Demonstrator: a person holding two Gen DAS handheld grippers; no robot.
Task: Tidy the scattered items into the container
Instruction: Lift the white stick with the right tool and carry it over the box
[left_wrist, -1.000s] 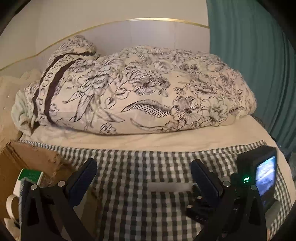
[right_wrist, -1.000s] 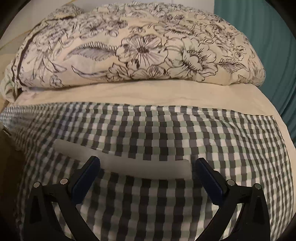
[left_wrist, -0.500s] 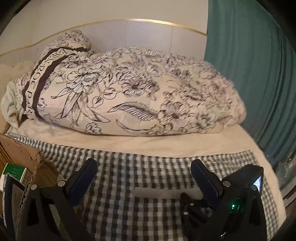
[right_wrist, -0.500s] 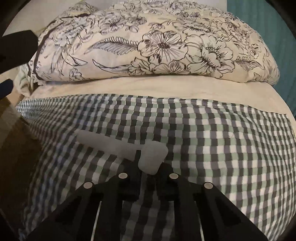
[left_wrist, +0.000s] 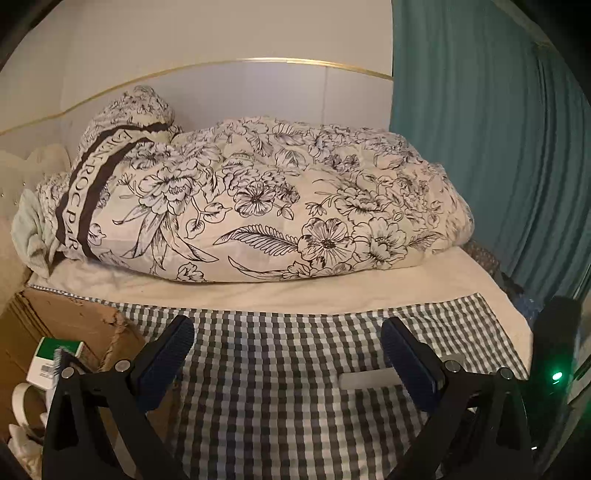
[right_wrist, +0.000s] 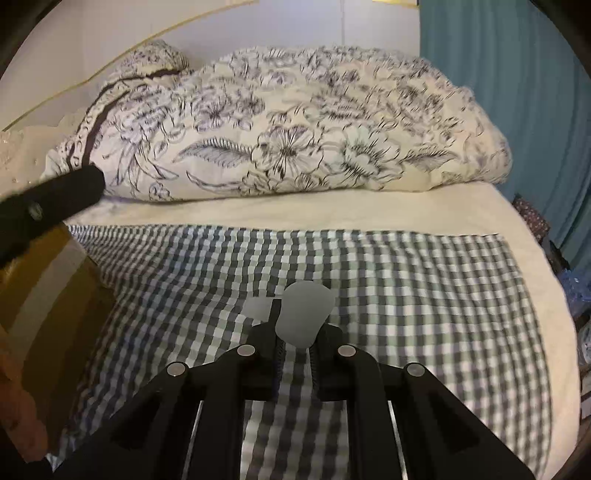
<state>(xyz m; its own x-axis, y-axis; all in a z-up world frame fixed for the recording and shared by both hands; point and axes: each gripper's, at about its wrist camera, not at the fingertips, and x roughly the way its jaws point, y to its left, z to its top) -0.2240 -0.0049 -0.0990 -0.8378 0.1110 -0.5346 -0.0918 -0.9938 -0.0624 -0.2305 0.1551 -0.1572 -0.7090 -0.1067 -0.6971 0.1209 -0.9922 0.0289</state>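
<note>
My right gripper (right_wrist: 294, 349) is shut on a flat white bar-shaped item (right_wrist: 303, 312), held end-on and lifted above the checked cloth (right_wrist: 406, 280). The same item shows in the left wrist view (left_wrist: 369, 379) as a pale bar just left of the right finger. My left gripper (left_wrist: 286, 363) is open and empty above the checked cloth (left_wrist: 280, 387). The cardboard box (left_wrist: 70, 325) stands at the left and holds a green-and-white carton (left_wrist: 55, 356) and a white mug (left_wrist: 24, 400). The box's brown side shows at the left of the right wrist view (right_wrist: 44, 317).
A folded floral duvet (left_wrist: 258, 206) lies across the bed behind the cloth, against a white headboard (left_wrist: 258, 92). A teal curtain (left_wrist: 498, 147) hangs at the right. The other gripper's body (right_wrist: 48, 199) reaches in from the left in the right wrist view.
My right gripper closed on the white item and lifted it off the cloth, turning it end-on. My left gripper stayed open and shifted a little above the cloth.
</note>
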